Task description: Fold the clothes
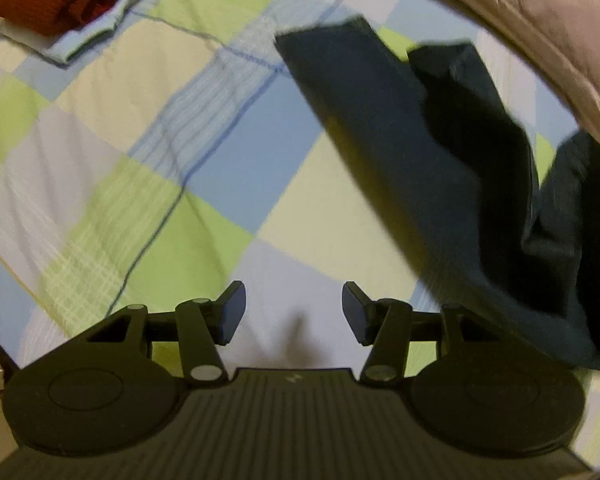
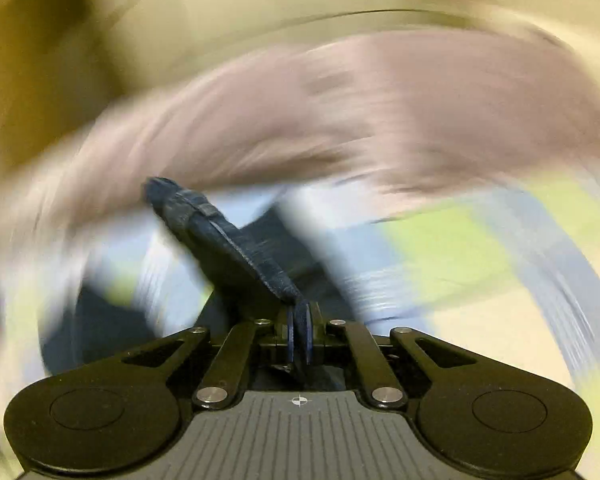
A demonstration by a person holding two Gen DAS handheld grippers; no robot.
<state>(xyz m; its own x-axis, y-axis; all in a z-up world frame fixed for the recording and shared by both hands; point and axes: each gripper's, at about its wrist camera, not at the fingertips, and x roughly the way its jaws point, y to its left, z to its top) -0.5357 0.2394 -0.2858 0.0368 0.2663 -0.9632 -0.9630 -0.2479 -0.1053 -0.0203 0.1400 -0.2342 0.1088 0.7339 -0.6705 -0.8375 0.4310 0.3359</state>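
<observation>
No readable words, brand names or numbers anywhere. Only two small marks: a pale zigzag sign, like a tiny lightning stroke, on the ribbed dark body of the left tool (image 1: 294, 308), near its front edge; and a small white circle crossed by a cross-hair on the ribbed grey body of the right tool (image 2: 299, 334), centred just behind the closed pads. Nothing legible on cloth or bedding.

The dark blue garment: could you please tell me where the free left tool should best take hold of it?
Probably the far square corner of the dark blue garment, approached from the open bedspread side: that edge lies flat and clear, whereas the nearer right side is bunched. The right tool already pinches another part.
</observation>
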